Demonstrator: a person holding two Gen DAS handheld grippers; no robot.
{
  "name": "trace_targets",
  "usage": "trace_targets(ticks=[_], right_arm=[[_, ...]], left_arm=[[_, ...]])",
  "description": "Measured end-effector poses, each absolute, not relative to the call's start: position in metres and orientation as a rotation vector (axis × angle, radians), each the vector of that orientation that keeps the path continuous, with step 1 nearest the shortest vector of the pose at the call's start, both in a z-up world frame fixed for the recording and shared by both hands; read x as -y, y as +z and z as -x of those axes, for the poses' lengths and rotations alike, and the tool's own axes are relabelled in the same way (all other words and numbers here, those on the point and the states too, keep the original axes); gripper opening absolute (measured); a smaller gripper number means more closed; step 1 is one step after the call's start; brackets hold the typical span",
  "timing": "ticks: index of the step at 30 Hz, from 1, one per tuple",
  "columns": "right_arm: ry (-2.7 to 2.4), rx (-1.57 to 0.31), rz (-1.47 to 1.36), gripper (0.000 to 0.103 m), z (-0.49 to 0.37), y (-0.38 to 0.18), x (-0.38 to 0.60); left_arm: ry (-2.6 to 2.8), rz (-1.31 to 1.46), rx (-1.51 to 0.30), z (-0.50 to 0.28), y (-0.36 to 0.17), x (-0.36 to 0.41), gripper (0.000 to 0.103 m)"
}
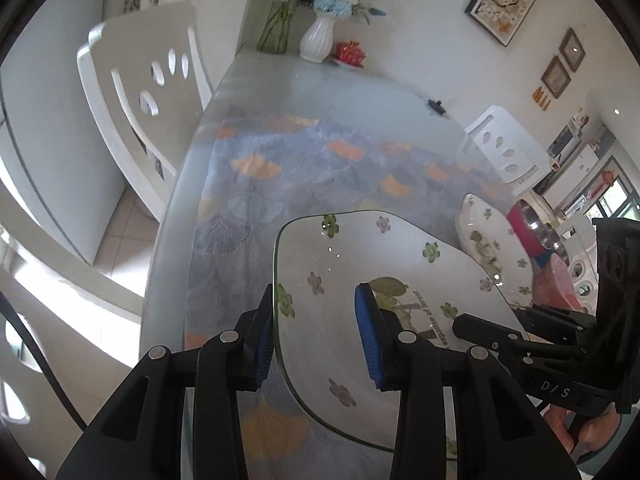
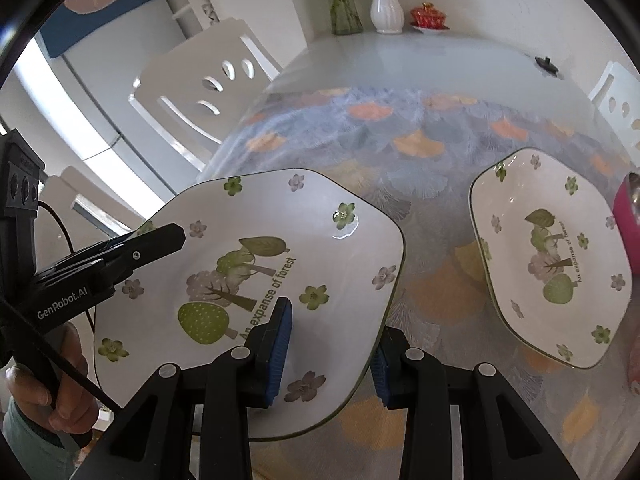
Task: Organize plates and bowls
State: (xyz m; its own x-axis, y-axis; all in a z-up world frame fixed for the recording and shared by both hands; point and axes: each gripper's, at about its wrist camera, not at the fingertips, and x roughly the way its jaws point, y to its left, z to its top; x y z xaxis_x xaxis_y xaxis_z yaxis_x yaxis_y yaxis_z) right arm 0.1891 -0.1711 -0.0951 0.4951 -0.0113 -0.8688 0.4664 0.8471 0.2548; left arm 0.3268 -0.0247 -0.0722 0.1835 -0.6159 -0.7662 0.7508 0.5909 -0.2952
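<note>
Two grippers share one square floral plate (image 2: 256, 264), raised over the patterned tablecloth (image 2: 400, 152): left gripper (image 1: 316, 332) and right gripper (image 2: 332, 352) each pinch an opposite rim. Glazed ceramic (stiff, slick, breakable) suits rim grips. Only the right view fully shows the second floral plate (image 2: 552, 256).

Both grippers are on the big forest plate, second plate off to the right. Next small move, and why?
Probably carry the large plate level toward the smaller plate lying on the table, then lower it. The left gripper and right gripper each clamp an opposite rim, and the plate seems raised off the cloth, so both should move together.
</note>
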Motion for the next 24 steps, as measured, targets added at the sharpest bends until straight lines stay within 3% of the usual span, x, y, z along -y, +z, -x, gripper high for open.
trace_targets(ticks=[11, 24], right_arm=[[-0.28, -0.927, -0.427, 0.035, -0.14, -0.036, 0.139], [-0.171, -0.995, -0.398, 0.035, -0.046, -0.039, 0.058]], left_arm=[[-0.953, -0.137, -0.888, -0.263, -0.015, -0.022, 0.034], [-0.832, -0.11, -0.985, -0.162, -0.037, -0.103, 0.034]])
